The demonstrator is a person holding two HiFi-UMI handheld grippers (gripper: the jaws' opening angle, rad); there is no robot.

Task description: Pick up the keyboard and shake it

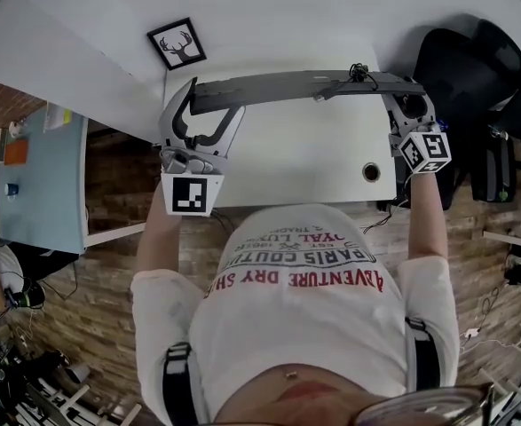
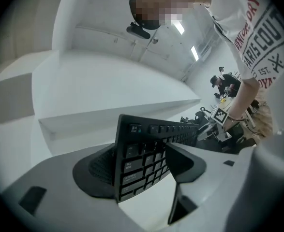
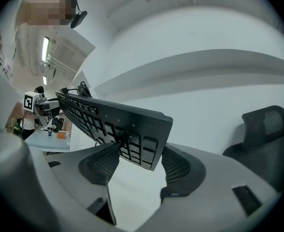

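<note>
A black keyboard (image 1: 304,84) hangs in the air over the far side of a white desk (image 1: 304,158), held level between my two grippers. My left gripper (image 1: 211,105) is shut on its left end, where the Esc key shows between the pads in the left gripper view: keyboard (image 2: 151,149), gripper (image 2: 142,166). My right gripper (image 1: 409,103) is shut on the right end. In the right gripper view the keyboard (image 3: 117,122) is tilted, clamped in the gripper (image 3: 139,161). Its cable (image 1: 358,71) loops off the back edge.
The desk has a round cable hole (image 1: 371,172) near its front right. A black office chair (image 1: 473,60) stands to the right of the desk. A framed deer picture (image 1: 177,44) hangs on the wall behind. A pale blue table (image 1: 43,185) stands at the left.
</note>
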